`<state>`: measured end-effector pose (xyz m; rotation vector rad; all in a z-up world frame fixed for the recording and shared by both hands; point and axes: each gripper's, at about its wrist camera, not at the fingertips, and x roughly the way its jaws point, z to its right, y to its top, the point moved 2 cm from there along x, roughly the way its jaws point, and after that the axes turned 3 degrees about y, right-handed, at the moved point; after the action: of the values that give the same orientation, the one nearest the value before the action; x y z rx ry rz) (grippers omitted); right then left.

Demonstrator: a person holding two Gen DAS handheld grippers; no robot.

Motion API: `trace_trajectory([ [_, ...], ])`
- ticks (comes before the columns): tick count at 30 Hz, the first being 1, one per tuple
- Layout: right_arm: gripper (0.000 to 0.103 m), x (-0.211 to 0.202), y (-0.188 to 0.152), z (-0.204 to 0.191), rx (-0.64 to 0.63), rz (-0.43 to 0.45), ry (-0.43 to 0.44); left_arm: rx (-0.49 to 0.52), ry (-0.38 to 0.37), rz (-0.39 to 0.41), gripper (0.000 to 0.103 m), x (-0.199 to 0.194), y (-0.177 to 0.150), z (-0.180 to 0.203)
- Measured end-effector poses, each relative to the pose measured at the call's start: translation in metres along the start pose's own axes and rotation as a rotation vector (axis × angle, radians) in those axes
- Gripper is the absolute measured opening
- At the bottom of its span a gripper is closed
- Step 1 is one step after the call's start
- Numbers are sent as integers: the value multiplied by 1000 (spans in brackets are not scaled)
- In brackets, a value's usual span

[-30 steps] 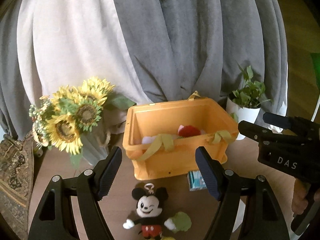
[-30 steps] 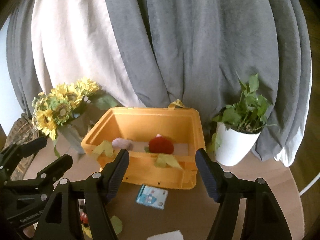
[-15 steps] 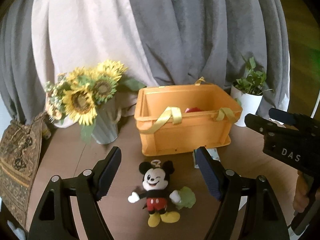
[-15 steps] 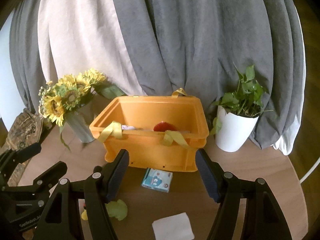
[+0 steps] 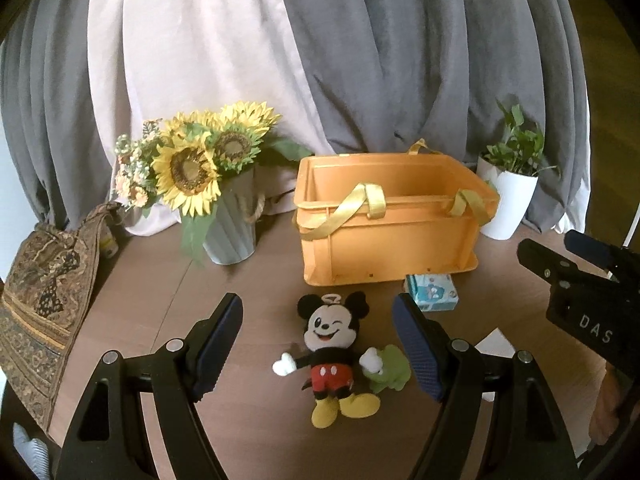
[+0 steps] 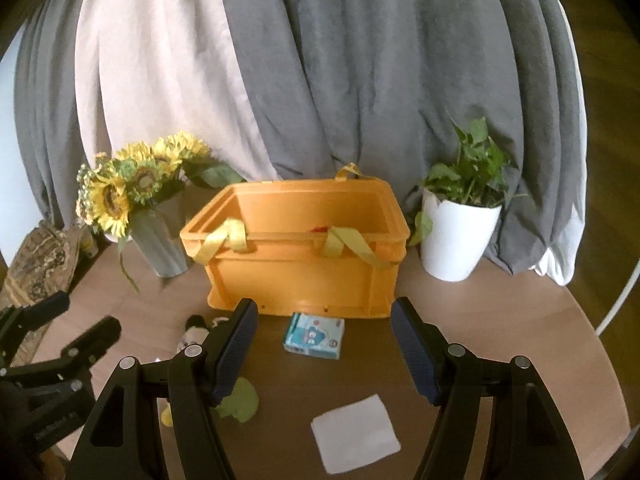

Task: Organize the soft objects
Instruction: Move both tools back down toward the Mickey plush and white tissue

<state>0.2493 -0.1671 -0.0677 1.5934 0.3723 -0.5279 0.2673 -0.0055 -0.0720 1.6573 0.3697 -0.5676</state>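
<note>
In the left wrist view, the left gripper point(image 5: 318, 346) stood with its jaws wide apart and nothing between the pads. A Mickey Mouse plush point(image 5: 330, 354) lay face up on the brown desk point(image 5: 248, 296) in the gap between the jaws, a small green plush point(image 5: 390, 368) touching its arm just inside the right-hand jaw. Beyond the jaw tips sat the orange bin point(image 5: 390, 224) with yellow straps, and a blue tissue pack point(image 5: 432, 298) lay against its front wall. A sunflower vase point(image 5: 230, 228) stood beyond the left-hand jaw; bare desk lay between it and the bin. The right gripper's body, marked "DAS", showed at the right edge.

In the right wrist view, the right gripper point(image 6: 324, 350) also had its jaws wide apart, empty. The tissue pack point(image 6: 315, 335) lay between the jaw tips, just before the bin point(image 6: 300, 272); its print could not be read. A white napkin point(image 6: 356, 434) lay nearer, between the jaws. The green plush point(image 6: 240, 402) peeked beside the left-hand jaw. A white potted plant point(image 6: 458, 232) stood beyond the right-hand jaw, near the desk's curved edge point(image 6: 592, 344).
</note>
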Motion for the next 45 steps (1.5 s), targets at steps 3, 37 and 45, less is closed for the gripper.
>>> trace_trajectory([
  [3,70,0,-10,0,4,-16,-13,11,33,-2,77,1,-7,1],
  [37,70,47,-92,18,142,-173,-150,28,29,-193,77,65,-68,3],
  [45,70,66,-108,22,179,-233,-152,28,14,-235,76,84,-74,4],
])
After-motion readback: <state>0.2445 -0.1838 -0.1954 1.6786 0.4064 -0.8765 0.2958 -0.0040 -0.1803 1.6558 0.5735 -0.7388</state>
